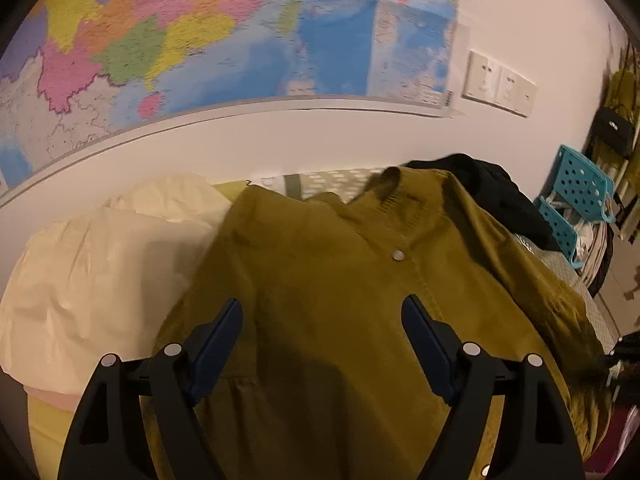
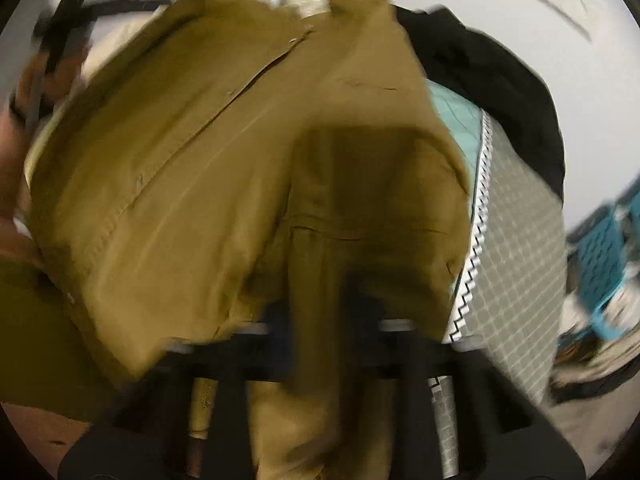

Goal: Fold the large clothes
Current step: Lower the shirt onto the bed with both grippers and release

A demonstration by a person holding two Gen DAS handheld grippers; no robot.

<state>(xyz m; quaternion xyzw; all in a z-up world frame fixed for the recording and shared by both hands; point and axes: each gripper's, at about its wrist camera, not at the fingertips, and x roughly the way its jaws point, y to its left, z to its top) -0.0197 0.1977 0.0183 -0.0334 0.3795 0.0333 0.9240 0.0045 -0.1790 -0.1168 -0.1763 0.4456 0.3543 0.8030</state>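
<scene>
1. Left gripper (image 1: 322, 344), seen in the left wrist view, has its two blue-padded fingers (image 1: 218, 344) spread wide, with nothing pinched between them. They hang over the olive-mustard jacket (image 1: 320, 280), and whether the tips touch the cloth cannot be told.
2. That jacket lies spread on a bed, front upward, with a metal snap (image 1: 398, 255) on its placket just beyond the right-hand finger and its collar toward the wall.
3. Beside the jacket on the left lies a cream garment (image 1: 104, 272), crumpled and partly under the jacket's edge. A black garment (image 1: 488, 188) lies beyond the collar on the right.
4. On the wall above hangs a coloured map (image 1: 200, 32); to its right sit wall sockets (image 1: 500, 84), and teal perforated baskets (image 1: 576, 200) stand at the far right.
5. Right gripper (image 2: 320, 308), in the blurred right wrist view, is closed down on a fold of the same jacket (image 2: 200, 140); the cloth drapes over the fingers and hides their tips.
6. Here the jacket fills the middle of the view, its placket running diagonally up toward the collar. The grey patterned bedding (image 2: 516, 240) with a zigzag border shows at its right, with the black garment (image 2: 500, 80) above that.
7. At the left edge, black rods of the other gripper (image 2: 64, 40) are blurred.
</scene>
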